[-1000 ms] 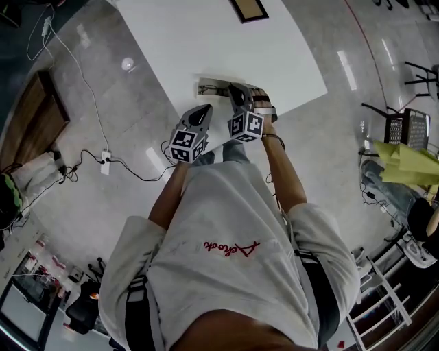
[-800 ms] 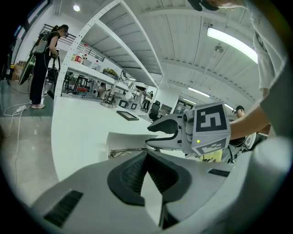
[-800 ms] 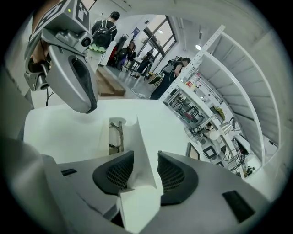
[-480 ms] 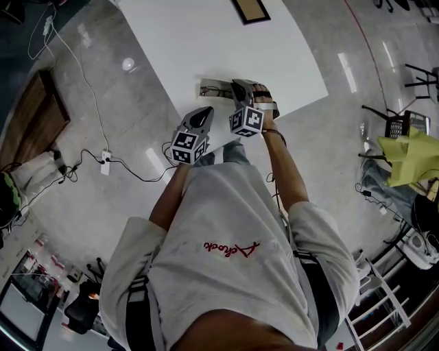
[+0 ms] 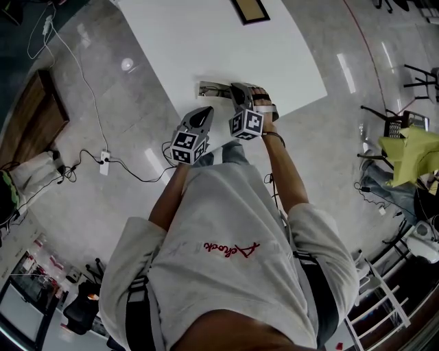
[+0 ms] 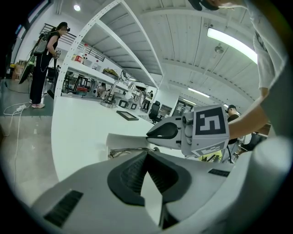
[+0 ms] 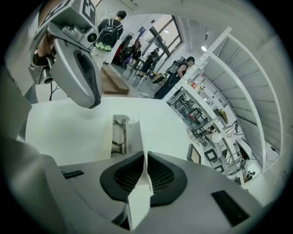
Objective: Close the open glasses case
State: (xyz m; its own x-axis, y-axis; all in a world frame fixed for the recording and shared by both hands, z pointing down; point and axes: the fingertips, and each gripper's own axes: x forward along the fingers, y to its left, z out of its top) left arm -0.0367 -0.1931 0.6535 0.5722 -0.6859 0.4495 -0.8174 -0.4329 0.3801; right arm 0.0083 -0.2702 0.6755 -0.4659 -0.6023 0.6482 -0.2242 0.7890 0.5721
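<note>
The white glasses case (image 5: 214,89) lies open near the table's front edge, with metal-framed glasses (image 7: 122,132) inside it. My right gripper (image 5: 241,90) reaches over the case. Its jaws have just been closing, and they are now shut on the case's thin white lid flap (image 7: 140,130), which stands upright between the pads. In the right gripper view, that gripper (image 7: 143,157) clamps the flap's near edge. My left gripper (image 5: 204,111) hovers just short of the case, at its left, shut and holding nothing. In its own view the left gripper (image 6: 146,156) points at the case (image 6: 120,140).
The white table (image 5: 206,41) carries a dark-framed picture (image 5: 248,9) at its far side. A cable and a power strip (image 5: 105,159) lie on the floor to the left. Shelving and standing people fill the background of both gripper views.
The right gripper's marker cube nudged slightly toward the case and came back. The left gripper has not moved.
</note>
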